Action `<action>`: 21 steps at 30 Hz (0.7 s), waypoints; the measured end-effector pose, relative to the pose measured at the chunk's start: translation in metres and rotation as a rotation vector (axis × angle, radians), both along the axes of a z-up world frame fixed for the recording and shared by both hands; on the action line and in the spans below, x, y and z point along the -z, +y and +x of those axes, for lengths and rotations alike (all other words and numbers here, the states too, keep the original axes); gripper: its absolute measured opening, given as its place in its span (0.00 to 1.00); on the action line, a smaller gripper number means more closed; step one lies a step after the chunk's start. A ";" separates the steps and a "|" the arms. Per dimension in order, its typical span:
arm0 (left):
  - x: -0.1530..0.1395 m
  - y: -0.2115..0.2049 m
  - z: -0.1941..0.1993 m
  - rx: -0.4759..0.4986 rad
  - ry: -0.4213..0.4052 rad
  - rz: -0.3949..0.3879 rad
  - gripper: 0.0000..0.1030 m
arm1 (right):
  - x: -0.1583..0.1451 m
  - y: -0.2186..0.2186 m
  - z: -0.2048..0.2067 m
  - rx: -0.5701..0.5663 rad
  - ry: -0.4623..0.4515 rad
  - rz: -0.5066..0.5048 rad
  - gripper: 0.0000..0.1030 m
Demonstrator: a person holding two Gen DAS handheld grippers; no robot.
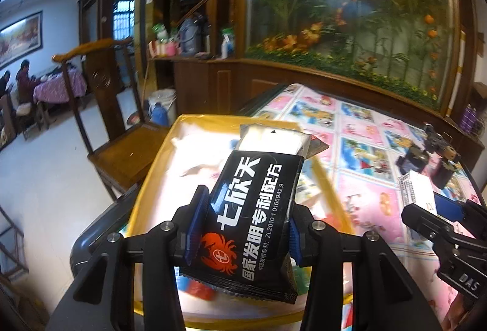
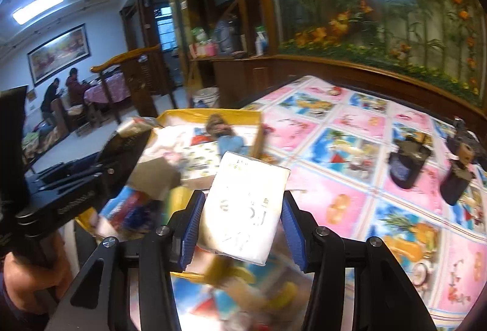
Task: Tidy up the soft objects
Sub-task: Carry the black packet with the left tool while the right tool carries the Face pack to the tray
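Gripping black packet (image 1: 252,209), white pack (image 2: 246,209).

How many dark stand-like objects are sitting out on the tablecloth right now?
2: a squat dark stand on the tablecloth toward the far right, and a taller one just right of it. Others may be hidden.

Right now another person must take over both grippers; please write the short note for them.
Left gripper: shut on the black packet, held above the yellow box.
Right gripper: shut on the white tissue pack, at the box's edge over the table.
Done: several soft items lie in the box, among them a doll.
Left: release both packs into the box. Two dark stands are on the table; whether they belong to the job is unclear.
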State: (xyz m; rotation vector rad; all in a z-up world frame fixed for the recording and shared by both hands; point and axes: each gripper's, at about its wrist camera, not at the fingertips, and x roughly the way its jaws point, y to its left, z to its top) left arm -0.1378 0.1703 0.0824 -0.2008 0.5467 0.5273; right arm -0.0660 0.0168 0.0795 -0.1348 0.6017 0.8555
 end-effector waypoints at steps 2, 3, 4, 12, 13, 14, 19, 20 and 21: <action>0.005 0.014 -0.005 -0.028 0.017 -0.010 0.44 | 0.002 0.019 -0.007 -0.040 0.008 -0.013 0.53; 0.006 0.018 -0.008 -0.035 0.021 -0.019 0.44 | 0.004 0.029 -0.009 -0.066 0.023 -0.018 0.53; 0.009 0.024 -0.010 -0.043 0.031 -0.031 0.44 | 0.005 0.037 -0.011 -0.086 0.036 -0.023 0.53; 0.025 0.049 -0.012 -0.032 0.077 -0.114 0.44 | 0.022 0.092 -0.022 -0.165 0.059 -0.103 0.53; 0.026 0.051 -0.009 -0.027 0.083 -0.123 0.44 | 0.023 0.097 -0.020 -0.165 0.058 -0.113 0.53; 0.027 0.053 -0.008 -0.025 0.092 -0.127 0.43 | 0.025 0.102 -0.017 -0.161 0.058 -0.125 0.53; 0.033 0.066 0.000 -0.012 0.119 -0.179 0.43 | 0.029 0.115 -0.001 -0.129 0.039 -0.161 0.53; 0.034 0.067 0.000 -0.011 0.121 -0.177 0.43 | 0.031 0.117 0.005 -0.117 0.042 -0.163 0.53; 0.034 0.066 0.001 -0.011 0.124 -0.171 0.44 | 0.032 0.118 0.010 -0.107 0.052 -0.162 0.53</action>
